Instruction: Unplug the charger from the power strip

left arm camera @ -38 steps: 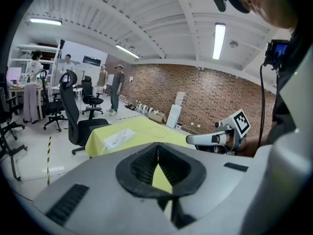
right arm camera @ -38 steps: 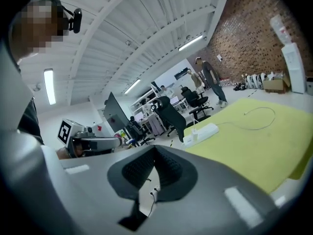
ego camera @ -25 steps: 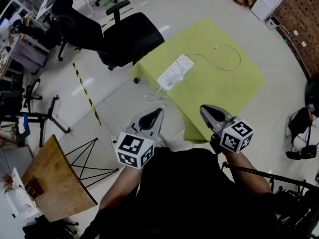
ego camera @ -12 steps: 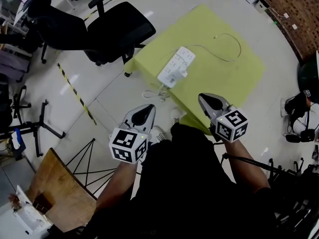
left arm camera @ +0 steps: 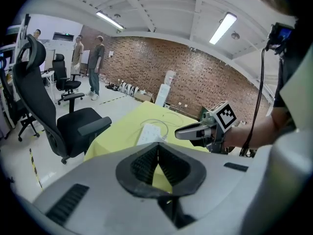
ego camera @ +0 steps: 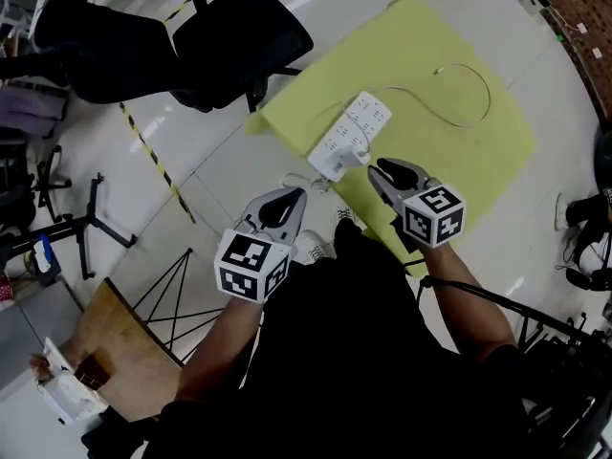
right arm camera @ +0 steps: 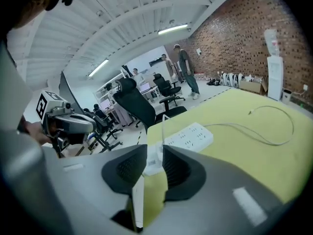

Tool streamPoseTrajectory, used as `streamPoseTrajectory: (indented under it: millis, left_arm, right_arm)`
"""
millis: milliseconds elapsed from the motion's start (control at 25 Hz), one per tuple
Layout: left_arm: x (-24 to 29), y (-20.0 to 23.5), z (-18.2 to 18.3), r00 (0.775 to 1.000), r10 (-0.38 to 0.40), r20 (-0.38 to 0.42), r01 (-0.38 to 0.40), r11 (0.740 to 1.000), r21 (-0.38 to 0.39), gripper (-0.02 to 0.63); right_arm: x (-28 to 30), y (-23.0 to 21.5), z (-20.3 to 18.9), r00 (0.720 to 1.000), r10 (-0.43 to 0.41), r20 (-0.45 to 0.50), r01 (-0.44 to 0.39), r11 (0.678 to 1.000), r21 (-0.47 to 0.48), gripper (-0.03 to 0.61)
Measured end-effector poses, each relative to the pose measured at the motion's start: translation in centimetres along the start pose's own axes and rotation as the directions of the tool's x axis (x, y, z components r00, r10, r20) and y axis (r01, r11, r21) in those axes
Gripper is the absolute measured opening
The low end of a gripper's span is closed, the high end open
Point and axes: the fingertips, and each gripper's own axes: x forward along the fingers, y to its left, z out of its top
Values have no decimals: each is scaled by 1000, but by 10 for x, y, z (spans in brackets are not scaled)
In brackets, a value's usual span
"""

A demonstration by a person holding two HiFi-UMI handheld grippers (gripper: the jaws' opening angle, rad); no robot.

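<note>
A white power strip (ego camera: 350, 132) lies near the front-left edge of the yellow-green table (ego camera: 449, 175). A white charger (ego camera: 358, 152) sits plugged into its near side. My right gripper (ego camera: 377, 166) points at the charger from just short of it, and its jaws are opening. In the right gripper view the charger (right arm camera: 152, 161) shows in the gap between the jaws of that gripper (right arm camera: 154, 148), untouched, with the strip (right arm camera: 190, 136) behind it. My left gripper (ego camera: 293, 195) hangs over the floor left of the table, its jaw tips together and holding nothing.
A thin white cable (ego camera: 470, 111) loops across the table. The strip's cord (ego camera: 296, 182) hangs to the floor. A black office chair (ego camera: 239, 41) stands at the far left. A wooden seat (ego camera: 120, 347) is at the near left, and people (left arm camera: 98, 58) stand far back.
Both grippers have moved forward and down toward the table. The right one now reaches the table's edge, close to the charger.
</note>
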Motion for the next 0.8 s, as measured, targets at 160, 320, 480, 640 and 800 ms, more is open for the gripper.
streamPoseTrajectory:
  millis: [160, 320, 480, 640, 800]
  left_arm:
    - [17, 10, 8, 1000, 7, -20, -7, 1000, -7, 8]
    - [32, 14, 3, 998, -2, -55, 1, 1000, -16, 8]
    - [43, 15, 3, 997, -19, -71, 17, 999, -27, 8]
    - [49, 18, 8, 998, -24, -66, 21, 999, -35, 8]
    - [50, 21, 9, 998, -19, -63, 17, 999, -41, 8]
  right_arm:
    - [24, -13, 2, 999, 12, -38, -13, 1000, -21, 149]
    - [41, -14, -3, 996, 31, -86, -38, 997, -72, 177]
    - [54, -15, -7, 991, 27, -130, -47, 987, -152, 179]
    - [63, -13, -11, 986, 44, -164, -75, 980, -184, 178]
    - [71, -11, -14, 982, 49, -182, -83, 979, -184, 170]
